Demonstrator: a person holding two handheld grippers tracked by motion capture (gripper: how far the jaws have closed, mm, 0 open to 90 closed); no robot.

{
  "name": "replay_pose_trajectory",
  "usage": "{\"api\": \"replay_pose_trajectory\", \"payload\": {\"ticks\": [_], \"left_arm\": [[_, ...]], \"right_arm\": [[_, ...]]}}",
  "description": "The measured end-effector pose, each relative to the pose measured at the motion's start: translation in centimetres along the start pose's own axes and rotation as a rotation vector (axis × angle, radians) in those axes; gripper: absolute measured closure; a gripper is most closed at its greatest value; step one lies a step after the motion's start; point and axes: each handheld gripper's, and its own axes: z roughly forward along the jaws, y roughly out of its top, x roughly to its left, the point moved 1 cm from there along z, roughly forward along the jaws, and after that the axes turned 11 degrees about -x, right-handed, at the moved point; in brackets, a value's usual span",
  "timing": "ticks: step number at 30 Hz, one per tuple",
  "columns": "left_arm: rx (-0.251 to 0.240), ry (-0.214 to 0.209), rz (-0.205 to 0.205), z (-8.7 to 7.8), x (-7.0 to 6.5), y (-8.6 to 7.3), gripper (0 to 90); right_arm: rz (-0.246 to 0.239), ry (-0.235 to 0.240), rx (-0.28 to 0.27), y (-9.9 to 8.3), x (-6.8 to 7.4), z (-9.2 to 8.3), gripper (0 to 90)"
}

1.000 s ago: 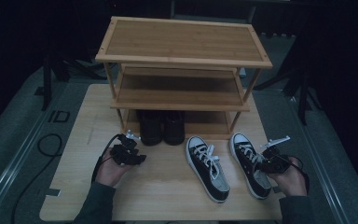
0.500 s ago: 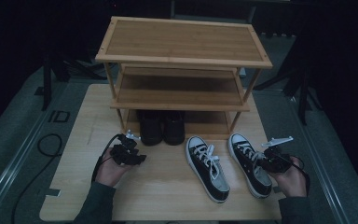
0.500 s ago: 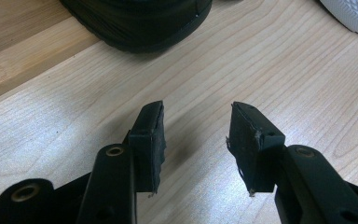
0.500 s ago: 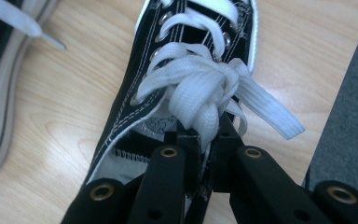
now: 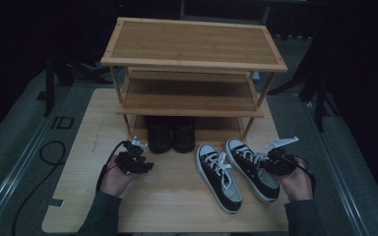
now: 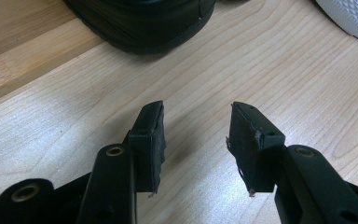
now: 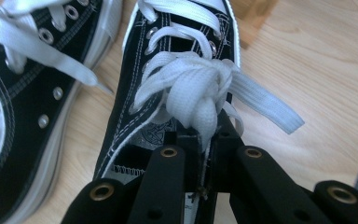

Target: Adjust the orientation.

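Now right gripper jaws pressed together on white lace of right sneaker, beside its pair on table. Left gripper jaws spread, nothing held, low over table before black shoes under rack. Step judged: lace being handled; next, steady pull needed.

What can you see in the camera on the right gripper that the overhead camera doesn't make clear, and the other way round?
The right gripper view alone shows the right gripper with its jaws pinched shut on the white lace of the right sneaker.

The high view alone shows the wooden shoe rack, the dark shoes under it, and the left gripper.

Both show the two black sneakers side by side on the wooden table.
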Motion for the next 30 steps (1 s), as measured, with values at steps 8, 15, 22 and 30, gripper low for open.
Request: {"api": "replay_pose_trajectory", "payload": {"ticks": [8,15,22,30], "left_arm": [[0.0,-0.001,0.002,0.0,0.0,0.0,55.7],[0.002,-0.001,0.004,0.0,0.0,0.0,55.7],[0.004,-0.001,0.002,0.1,0.0,0.0,55.7],[0.005,-0.001,0.002,0.1,-0.1,0.0,55.7]], "right_arm": [[-0.062,-0.002,-0.006,1.5,1.5,1.6,85.7],[-0.07,-0.02,-0.006,1.8,1.9,2.5,85.7],[-0.067,-0.007,-0.005,1.4,2.0,2.7,85.5],[-0.068,0.024,0.011,0.4,2.4,2.9,84.9]]}}
